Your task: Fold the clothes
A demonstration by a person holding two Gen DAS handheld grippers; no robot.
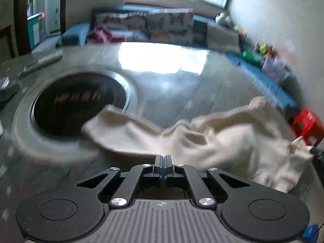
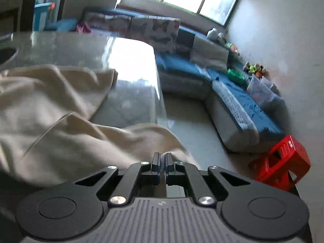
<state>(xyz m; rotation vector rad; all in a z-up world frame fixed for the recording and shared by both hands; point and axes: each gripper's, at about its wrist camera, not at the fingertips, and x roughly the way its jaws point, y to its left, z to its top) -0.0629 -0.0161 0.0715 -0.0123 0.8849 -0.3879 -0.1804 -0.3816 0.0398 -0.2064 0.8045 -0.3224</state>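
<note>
A cream garment (image 1: 222,141) lies rumpled across the glossy grey table (image 1: 162,93), its left end over the rim of a round black burner (image 1: 79,105). My left gripper (image 1: 163,158) is shut at the garment's near edge, the pads pressed together on the hem. In the right wrist view the same garment (image 2: 60,101) spreads to the left in loose folds, and one fold hangs over the table's (image 2: 129,105) near right edge. My right gripper (image 2: 162,158) is shut on that fold, with fabric between its fingers. Both views are blurred by motion.
A remote-like bar (image 1: 48,57) lies at the table's far left. Beyond the table stand a blue-covered corner sofa (image 2: 232,101) with patterned cushions (image 1: 170,26) and boxes (image 2: 261,89). A red plastic stool (image 2: 281,162) stands on the floor at the right.
</note>
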